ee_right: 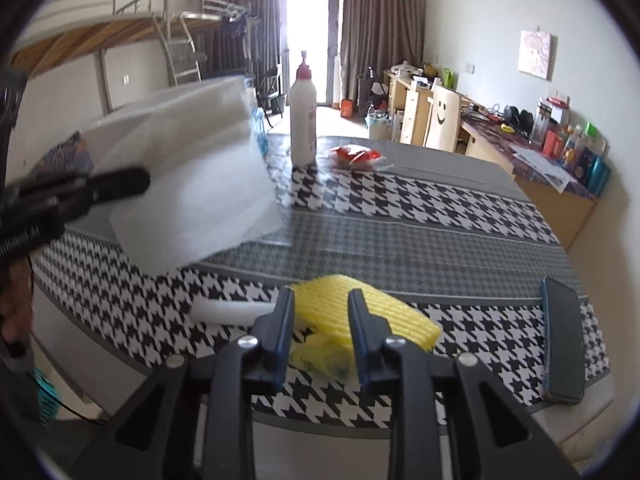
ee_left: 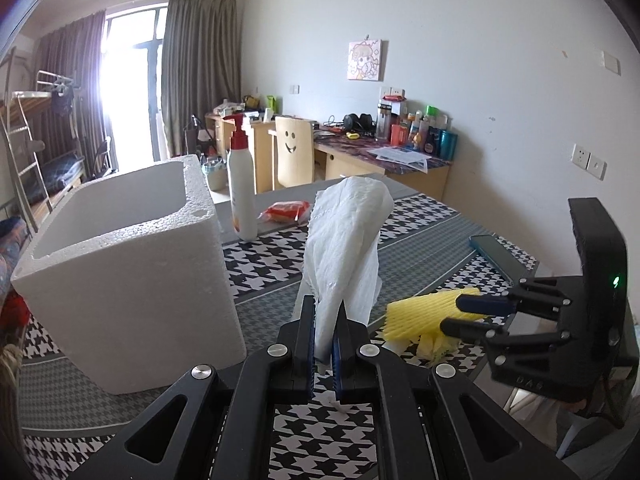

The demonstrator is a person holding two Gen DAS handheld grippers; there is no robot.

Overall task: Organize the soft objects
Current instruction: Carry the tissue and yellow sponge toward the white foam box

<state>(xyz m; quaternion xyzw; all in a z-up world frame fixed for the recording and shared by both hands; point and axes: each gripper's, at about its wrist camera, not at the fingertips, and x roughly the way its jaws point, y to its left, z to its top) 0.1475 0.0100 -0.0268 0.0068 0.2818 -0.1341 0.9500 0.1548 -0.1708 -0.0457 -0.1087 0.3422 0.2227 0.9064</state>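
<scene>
My left gripper (ee_left: 325, 334) is clamped on a white paper towel (ee_left: 344, 248), a soft, crumpled, faintly embossed sheet that stands up from between the blue ribbed pads in a loose plume above the worktop (ee_left: 424, 224). In the right wrist view the same towel (ee_right: 188, 184) is a blurred white mass on the left, held off the surface.

My right gripper (ee_right: 320, 330) has its jaws partly apart, and nothing is pinched: the pads straddle a yellow foam net (ee_right: 384, 312), a ribbed, spongy sleeve lying flat on the worktop, with a crinkled yellowish piece (ee_right: 324, 354) tucked just beneath it. From the left wrist view the right gripper (ee_left: 460, 314) reaches over the net (ee_left: 424, 316) from the right.

Just left of the net lies a small white foam bar (ee_right: 228, 312), smooth and rounded. Left of the towel stands a white polystyrene box (ee_left: 132, 272), thick-walled, grainy and open at the top. Beyond it a tall white pump bottle (ee_left: 241, 184) with a red collar stands upright, and a red packet (ee_left: 286, 211) in shiny wrap lies near it. A dark phone (ee_right: 562, 344) with a blue edge lies flat at the right of the worktop, whose cloth is printed in black-and-white houndstooth with grey bands.
</scene>
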